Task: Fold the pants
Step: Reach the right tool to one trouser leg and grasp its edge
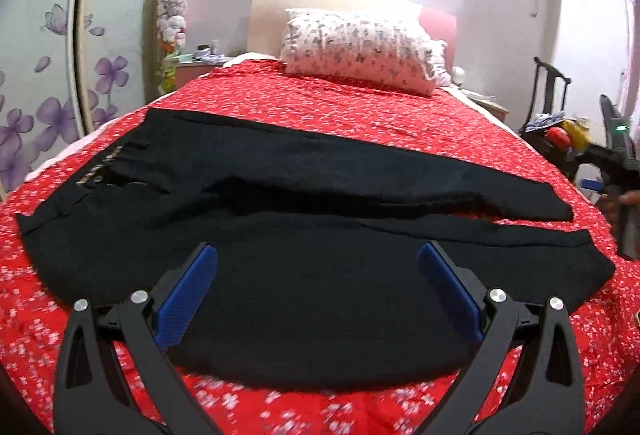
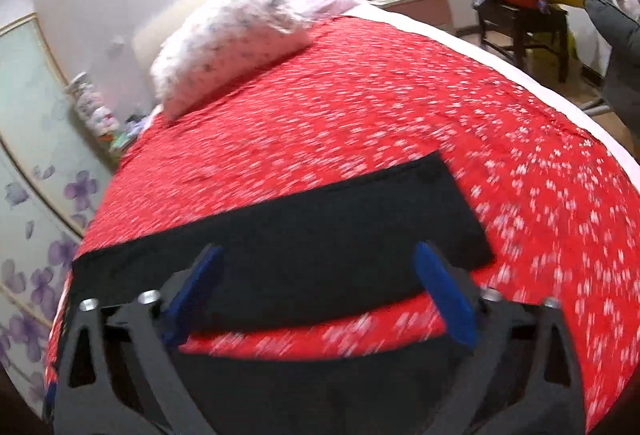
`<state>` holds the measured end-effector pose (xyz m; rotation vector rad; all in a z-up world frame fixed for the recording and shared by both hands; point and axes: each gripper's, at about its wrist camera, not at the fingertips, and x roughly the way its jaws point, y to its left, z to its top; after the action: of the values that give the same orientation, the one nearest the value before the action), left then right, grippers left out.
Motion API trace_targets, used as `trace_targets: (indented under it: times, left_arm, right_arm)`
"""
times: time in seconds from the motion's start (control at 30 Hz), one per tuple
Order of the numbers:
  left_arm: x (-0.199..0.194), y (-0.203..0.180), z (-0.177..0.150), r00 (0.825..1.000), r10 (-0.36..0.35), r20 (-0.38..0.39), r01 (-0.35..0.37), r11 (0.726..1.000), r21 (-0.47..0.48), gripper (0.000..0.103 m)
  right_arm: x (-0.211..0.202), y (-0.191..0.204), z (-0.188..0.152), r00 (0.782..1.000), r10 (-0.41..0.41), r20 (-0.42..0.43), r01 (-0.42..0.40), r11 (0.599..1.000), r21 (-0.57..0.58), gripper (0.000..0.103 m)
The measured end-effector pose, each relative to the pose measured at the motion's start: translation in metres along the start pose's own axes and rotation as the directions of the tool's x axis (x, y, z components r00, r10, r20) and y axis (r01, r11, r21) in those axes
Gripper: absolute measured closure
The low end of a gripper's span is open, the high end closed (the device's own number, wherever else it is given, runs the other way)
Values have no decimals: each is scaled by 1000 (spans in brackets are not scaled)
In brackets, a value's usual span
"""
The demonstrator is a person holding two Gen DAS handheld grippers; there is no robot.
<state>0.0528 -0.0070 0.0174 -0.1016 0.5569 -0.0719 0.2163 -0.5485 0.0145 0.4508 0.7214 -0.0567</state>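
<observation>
Black pants (image 1: 280, 203) lie spread flat across the red flowered bedspread (image 1: 360, 107), waistband to the left, both legs running right with a narrow gap between them. My left gripper (image 1: 316, 295) is open and empty, hovering over the near leg. In the right wrist view the far leg's end (image 2: 320, 235) lies ahead and the near leg (image 2: 320, 387) lies under the gripper, with red bedspread (image 2: 360, 115) between. My right gripper (image 2: 316, 291) is open and empty above the leg ends. It also shows in the left wrist view (image 1: 612, 163) at the right edge.
A flowered pillow (image 1: 360, 51) lies at the head of the bed. A wardrobe with purple flowers (image 1: 40, 75) stands on the left. A dark chair (image 2: 520, 7) piled with things and a nightstand (image 2: 416, 3) stand to the right of the bed.
</observation>
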Motion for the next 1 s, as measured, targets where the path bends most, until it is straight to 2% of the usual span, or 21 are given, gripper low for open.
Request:
trace_targets:
  times: [0.1, 0.17, 0.37, 0.5, 0.67, 0.73, 0.77, 0.83, 0.87, 0.9, 1.0]
  left_arm:
    - [8, 0, -5, 997, -71, 7, 71, 997, -10, 2]
    - [15, -2, -7, 996, -86, -1, 86, 996, -7, 2]
    - [26, -10, -12, 994, -104, -35, 104, 994, 20, 2]
    - [28, -11, -15, 992, -118, -44, 120, 992, 35, 2]
    - [31, -12, -16, 991, -120, -54, 122, 992, 39, 2]
    - [33, -12, -17, 990, -124, -64, 127, 991, 40, 2]
    - [34, -12, -17, 990, -126, -68, 129, 991, 41, 2]
    - [35, -12, -17, 989, -127, -73, 130, 991, 39, 2]
    - [35, -11, -17, 989, -129, -73, 132, 991, 36, 2]
    - [35, -11, -17, 989, -130, -73, 133, 991, 34, 2]
    - [35, -10, -18, 989, -132, -71, 135, 990, 31, 2]
  right_arm:
    - [32, -20, 20, 998, -66, 11, 66, 998, 17, 27]
    - [48, -26, 29, 994, -106, 3, 106, 994, 17, 28]
    - [87, -50, 48, 983, -183, -4, 183, 983, 34, 43]
    - [101, -69, 53, 982, -186, -33, 188, 977, 101, 43]
    - [114, -85, 46, 981, -182, -68, 189, 973, 130, 43]
    - [116, -86, 42, 982, -183, -52, 188, 975, 120, 43]
    - [116, -85, 41, 981, -187, -45, 191, 976, 109, 46]
    - [114, -84, 39, 979, -202, -35, 205, 974, 95, 59]
    - [111, -84, 39, 979, -201, -27, 203, 975, 96, 70]
    - [105, -86, 38, 982, -187, -12, 187, 977, 99, 85]
    - [93, -84, 38, 991, -133, 18, 131, 988, 82, 90]
